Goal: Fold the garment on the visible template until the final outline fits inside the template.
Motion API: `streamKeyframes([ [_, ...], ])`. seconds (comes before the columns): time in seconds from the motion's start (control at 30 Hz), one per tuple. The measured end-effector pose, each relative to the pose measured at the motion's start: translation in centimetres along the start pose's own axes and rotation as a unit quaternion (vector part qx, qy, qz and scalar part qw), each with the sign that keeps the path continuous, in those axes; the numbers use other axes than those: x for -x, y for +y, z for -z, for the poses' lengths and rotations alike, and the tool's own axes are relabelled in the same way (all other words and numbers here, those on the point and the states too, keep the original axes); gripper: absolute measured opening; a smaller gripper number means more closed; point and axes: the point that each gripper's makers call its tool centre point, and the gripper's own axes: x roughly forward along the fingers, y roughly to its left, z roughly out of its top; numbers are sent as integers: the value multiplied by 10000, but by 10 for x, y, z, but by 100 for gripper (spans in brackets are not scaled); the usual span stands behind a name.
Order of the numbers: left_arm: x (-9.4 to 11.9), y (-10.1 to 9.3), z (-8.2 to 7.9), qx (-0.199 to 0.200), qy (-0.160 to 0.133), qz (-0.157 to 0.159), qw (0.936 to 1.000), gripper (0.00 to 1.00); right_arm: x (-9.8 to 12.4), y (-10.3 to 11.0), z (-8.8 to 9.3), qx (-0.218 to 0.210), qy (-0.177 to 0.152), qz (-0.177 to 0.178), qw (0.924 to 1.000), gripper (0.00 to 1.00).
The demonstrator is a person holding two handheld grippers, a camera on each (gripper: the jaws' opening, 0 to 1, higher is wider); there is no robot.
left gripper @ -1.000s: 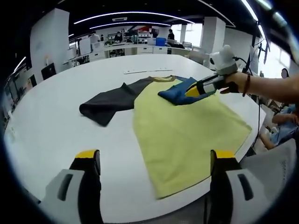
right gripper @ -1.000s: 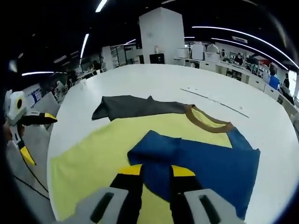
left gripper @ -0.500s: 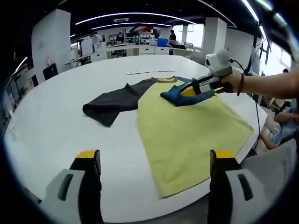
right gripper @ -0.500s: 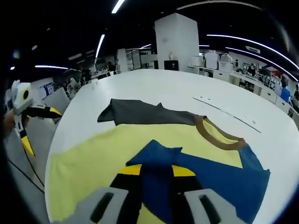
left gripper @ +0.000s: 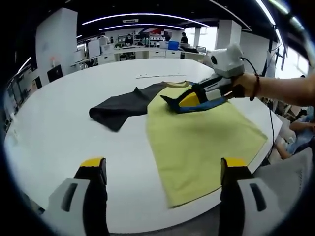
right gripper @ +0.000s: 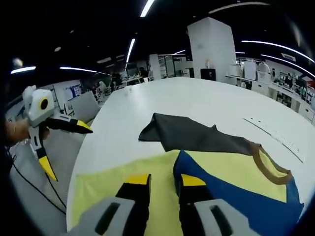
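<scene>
A garment lies flat on the white round table (left gripper: 64, 142): yellow body (left gripper: 197, 142), dark grey sleeve (left gripper: 118, 105) spread to one side, brown collar (right gripper: 268, 167). Its blue sleeve (left gripper: 209, 105) is folded over the yellow body (right gripper: 108, 182). My right gripper (left gripper: 184, 101) is shut on that blue sleeve (right gripper: 231, 196), whose edge stands up between the jaws (right gripper: 165, 181), close to the grey sleeve (right gripper: 187, 132). My left gripper (left gripper: 162, 164) hangs wide open near the table's edge, holding nothing, short of the yellow hem. It is also seen off the table's side (right gripper: 66, 150).
A thin pale strip (left gripper: 152, 75) lies on the table beyond the collar, also seen as a strip (right gripper: 275, 135). A seated person (left gripper: 295, 132) is close to the table's edge. Office desks and a chair (right gripper: 81, 105) stand around.
My right gripper has lifted the blue sleeve's edge and carried it across the yellow body toward the grey sleeve. The left gripper has stayed open in place.
</scene>
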Motion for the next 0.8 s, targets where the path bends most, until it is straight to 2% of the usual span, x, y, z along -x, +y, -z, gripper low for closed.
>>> streamKeyframes([
  [0.2,0,1,3,33,21,-8,10000,93,-5,16,10,29,219,-249,9994,22],
  [0.4,-1,1,1,33,3,-13,10000,93,5,16,3,133,132,-199,9996,22],
  [0.47,-1,1,1,29,4,-4,10000,93,8,9,0,208,98,-42,9997,22],
  [0.5,-1,1,1,24,8,3,10000,92,10,-2,2,324,169,204,9991,22],
  [0.53,-1,0,1,21,10,6,10000,92,11,-8,3,393,196,283,9986,22],
  [0.63,0,0,1,18,9,5,10000,92,8,-21,8,-99,158,386,9991,24],
  [0.8,2,3,4,67,3,-25,10000,92,1,-33,11,-144,218,465,9986,24],
])
